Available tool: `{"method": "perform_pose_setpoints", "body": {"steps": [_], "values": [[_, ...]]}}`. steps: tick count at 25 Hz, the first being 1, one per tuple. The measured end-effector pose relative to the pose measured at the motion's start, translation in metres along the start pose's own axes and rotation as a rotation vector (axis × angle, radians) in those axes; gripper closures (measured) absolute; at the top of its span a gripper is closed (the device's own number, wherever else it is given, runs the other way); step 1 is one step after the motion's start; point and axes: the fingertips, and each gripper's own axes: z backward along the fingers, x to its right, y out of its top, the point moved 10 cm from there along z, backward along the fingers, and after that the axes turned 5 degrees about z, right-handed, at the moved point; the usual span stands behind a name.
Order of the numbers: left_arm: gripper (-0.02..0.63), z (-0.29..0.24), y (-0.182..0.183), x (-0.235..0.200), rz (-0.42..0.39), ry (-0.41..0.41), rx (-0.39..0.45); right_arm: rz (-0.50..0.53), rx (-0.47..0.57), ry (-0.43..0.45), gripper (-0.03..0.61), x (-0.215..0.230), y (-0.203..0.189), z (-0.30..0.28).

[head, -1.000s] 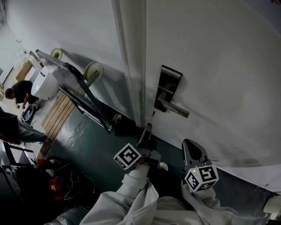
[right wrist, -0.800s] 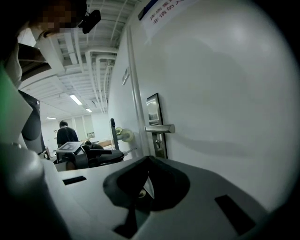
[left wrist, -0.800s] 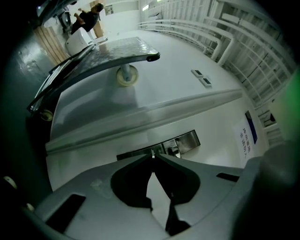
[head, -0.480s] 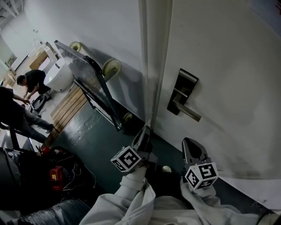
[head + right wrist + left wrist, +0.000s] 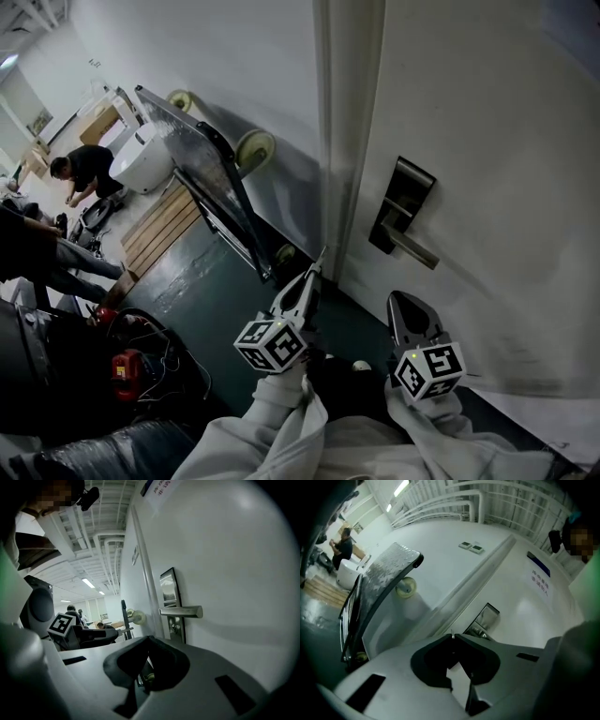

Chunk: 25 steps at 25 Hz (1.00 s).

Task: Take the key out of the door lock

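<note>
Being pinched at the tips of the left gripper (image 5: 316, 270), jaws nearly together on it, the key (image 5: 322, 254) is showing as a thin, pale metal sliver, clear of the door lock (image 5: 405, 199), lower left of its dark rectangular plate. The right gripper (image 5: 399, 299) is being held closed and empty below the plate's straight brushed lever (image 5: 413, 247).

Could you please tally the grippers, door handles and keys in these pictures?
Grippers: 2, left gripper, right gripper
Door handle: 1
Key: 1, pinched at the left gripper's tips
Total: 4
</note>
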Motion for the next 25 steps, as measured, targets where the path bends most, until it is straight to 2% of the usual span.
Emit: {"method": "perform_pose_setpoints", "body": {"steps": [3,7,15,18,22,25], "values": [[0.587,-0.001,0.006,0.007,-0.118,0.000,-0.031,0.000,0.002,0.015,0.526,0.000,0.000,-0.004],[0.587,-0.001,0.012,0.020,-0.318,-0.012,-0.072,-0.001,0.009,0.025,0.526,0.002,0.003,-0.007],[0.586,-0.001,0.008,0.043,-0.570,-0.093,-0.121,0.000,0.032,0.035,0.526,0.006,0.006,-0.004],[0.586,-0.002,0.006,0.046,-0.625,-0.115,-0.122,0.003,0.043,0.036,0.526,0.007,0.007,-0.002],[0.586,-0.001,0.005,0.049,-0.676,-0.101,-0.124,-0.001,0.051,0.021,0.526,0.013,0.007,0.003],[0.586,0.000,0.003,0.053,-0.693,-0.103,-0.121,-0.005,0.055,0.005,0.526,0.017,0.008,0.006]]}}
